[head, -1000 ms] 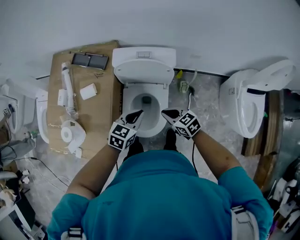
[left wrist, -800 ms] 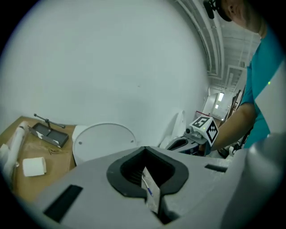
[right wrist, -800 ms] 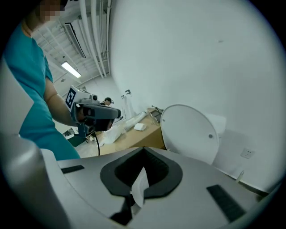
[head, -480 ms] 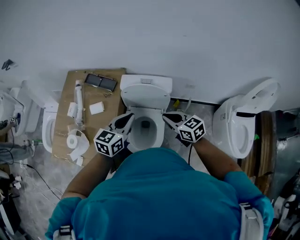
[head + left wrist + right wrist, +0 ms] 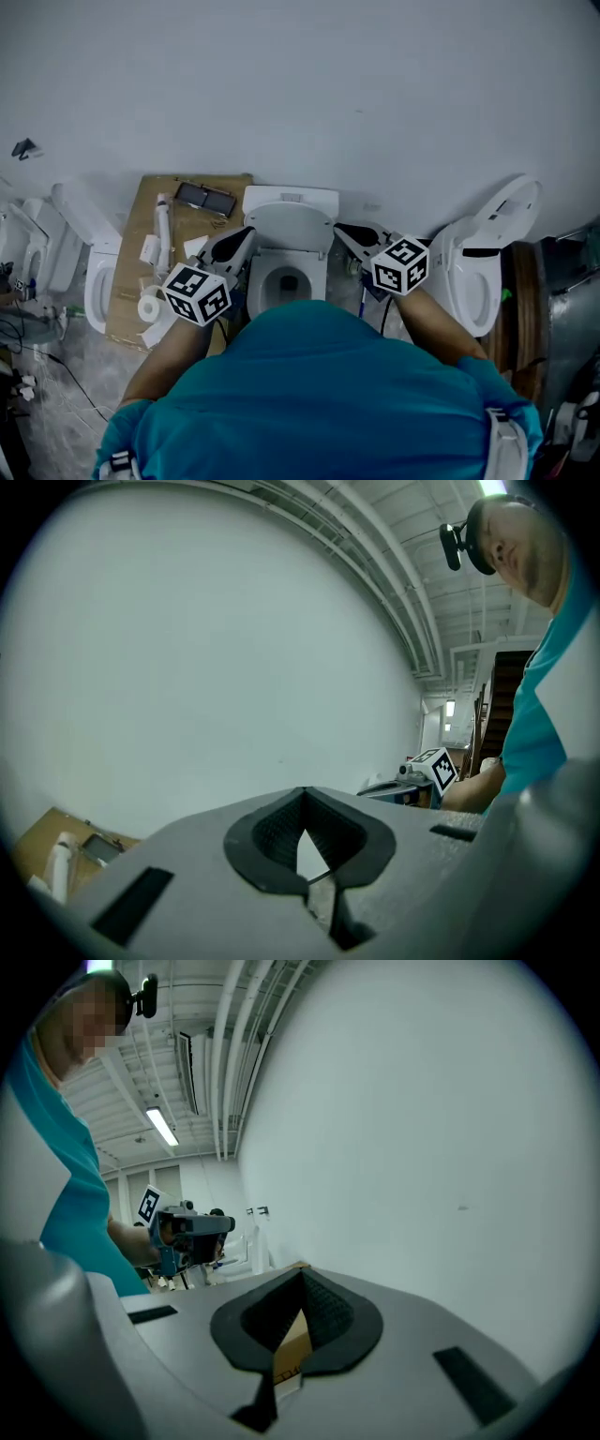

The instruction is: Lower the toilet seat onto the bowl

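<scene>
- Head view puts my left gripper (image 5: pixel 244 236) and right gripper (image 5: pixel 344 229) up in front of my chest, one to each side of the toilet. Both are above it and touching nothing.
- Left gripper view and right gripper view each show the jaws pressed together with nothing caught between them; past them I see only the wall (image 5: pixel 300 84) and a sliver of cardboard (image 5: pixel 127 262).
- My target, the toilet seat (image 5: pixel 289 228), stands raised and leans back against the tank (image 5: pixel 291 199) over the open bowl (image 5: pixel 320 274). At this size I cannot separate the seat ring from the lid.
- I judge this is the approach. To do it well, I want one closed tip hooked behind the seat's top edge to draw it forward. The other tip should wait in front to carry the weight, so the seat settles instead of slamming.
- That top edge sits close to the tank, so I should slip in from the side rather than from behind.
- On my left, the cardboard and its loose parts lie just beside the bowl. On my right, a neighbouring toilet (image 5: pixel 478 262) stands near, with only a strip of floor between.
- My own body fills the front, so the free room is the air above the bowl.
</scene>
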`<state>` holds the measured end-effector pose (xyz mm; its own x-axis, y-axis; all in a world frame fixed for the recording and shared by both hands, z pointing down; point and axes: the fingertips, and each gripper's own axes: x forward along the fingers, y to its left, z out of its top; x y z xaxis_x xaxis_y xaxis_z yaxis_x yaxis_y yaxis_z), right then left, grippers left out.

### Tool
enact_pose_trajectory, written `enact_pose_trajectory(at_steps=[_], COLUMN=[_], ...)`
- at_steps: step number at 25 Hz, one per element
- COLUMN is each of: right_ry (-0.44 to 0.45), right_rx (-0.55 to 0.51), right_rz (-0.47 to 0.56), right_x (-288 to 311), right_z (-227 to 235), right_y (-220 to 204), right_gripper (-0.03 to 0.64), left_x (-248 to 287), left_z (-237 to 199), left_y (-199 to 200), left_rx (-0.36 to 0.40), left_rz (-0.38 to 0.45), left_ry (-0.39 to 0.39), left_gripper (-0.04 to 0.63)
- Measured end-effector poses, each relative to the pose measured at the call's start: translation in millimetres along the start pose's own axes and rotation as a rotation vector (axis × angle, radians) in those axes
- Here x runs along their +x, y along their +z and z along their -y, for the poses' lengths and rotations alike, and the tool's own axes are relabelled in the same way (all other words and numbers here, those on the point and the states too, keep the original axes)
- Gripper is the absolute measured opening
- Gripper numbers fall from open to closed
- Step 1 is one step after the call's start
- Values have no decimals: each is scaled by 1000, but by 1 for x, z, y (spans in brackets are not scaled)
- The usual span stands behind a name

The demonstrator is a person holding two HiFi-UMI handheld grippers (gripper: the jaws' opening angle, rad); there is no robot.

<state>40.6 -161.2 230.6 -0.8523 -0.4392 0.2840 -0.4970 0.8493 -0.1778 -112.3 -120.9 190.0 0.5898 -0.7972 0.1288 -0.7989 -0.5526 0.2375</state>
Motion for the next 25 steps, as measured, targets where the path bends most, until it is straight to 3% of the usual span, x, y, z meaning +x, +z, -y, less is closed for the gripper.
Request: enact_pose_trajectory(at_steps=[13, 19, 25], right_ry=[-16, -37, -53], right_rx=[-77, -85, -72], right_rz=[200, 242, 276], right_x=[-30, -47, -58], right_z=[-27, -29, -29], right_y=[136, 175, 195], right_gripper=[0, -1, -2], left_x=[-6, -3, -3], left_z=[22, 33, 31], left_y=[109, 149, 159], left_rx=[80, 101, 80], left_rz=[127, 161, 152], left_ry=[-111, -134, -124], left_gripper=[5, 5, 5])
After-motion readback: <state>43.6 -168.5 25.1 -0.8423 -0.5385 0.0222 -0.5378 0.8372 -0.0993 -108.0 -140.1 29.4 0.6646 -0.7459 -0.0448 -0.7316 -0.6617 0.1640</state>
